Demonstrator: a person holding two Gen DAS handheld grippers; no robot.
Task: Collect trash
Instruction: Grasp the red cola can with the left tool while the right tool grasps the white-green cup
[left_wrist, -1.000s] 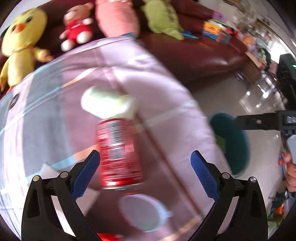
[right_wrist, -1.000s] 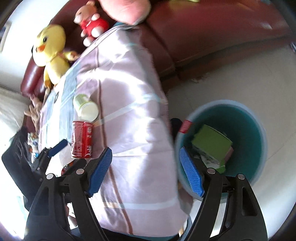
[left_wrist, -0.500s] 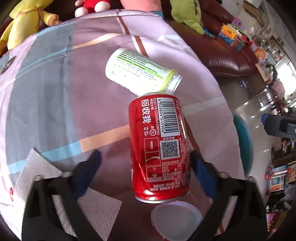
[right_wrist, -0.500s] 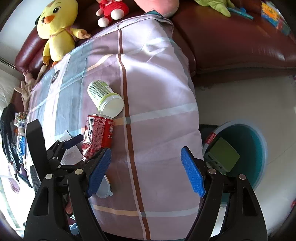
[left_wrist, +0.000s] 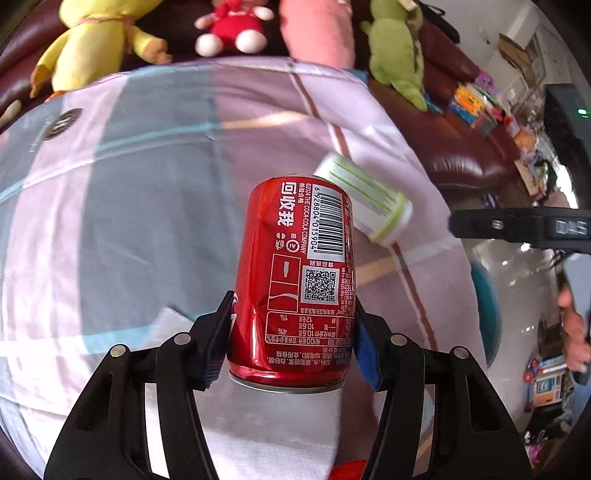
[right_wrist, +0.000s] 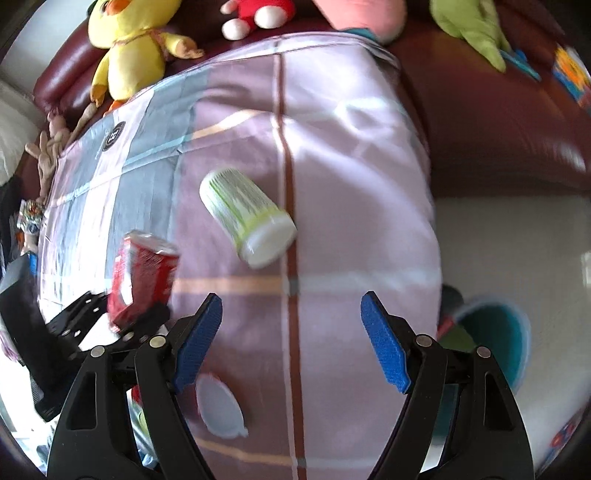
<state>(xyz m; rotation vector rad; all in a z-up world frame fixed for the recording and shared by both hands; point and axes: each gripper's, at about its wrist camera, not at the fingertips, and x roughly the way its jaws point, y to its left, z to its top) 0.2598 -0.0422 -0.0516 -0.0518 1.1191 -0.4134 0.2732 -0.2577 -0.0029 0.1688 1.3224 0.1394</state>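
The left hand-held gripper (left_wrist: 291, 332), jaws just closing, clamps the red can (left_wrist: 295, 280) – a green-striped cup (right_wrist: 245, 218) lies just beyond; the right hand-held gripper (right_wrist: 291, 339) hangs wide – teal bin (right_wrist: 506, 343) at right.

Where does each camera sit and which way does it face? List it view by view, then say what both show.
Left wrist: sits on the left gripper, looking steeply down at the checked cloth; its jaws, just closing, clamp the red cola can; a hand shows at right.
Right wrist: sits on the right gripper, looking down at the green-and-white cup and teal bin; its open jaws are empty.
Shared: can, cup, cloth, yellow plush chick.
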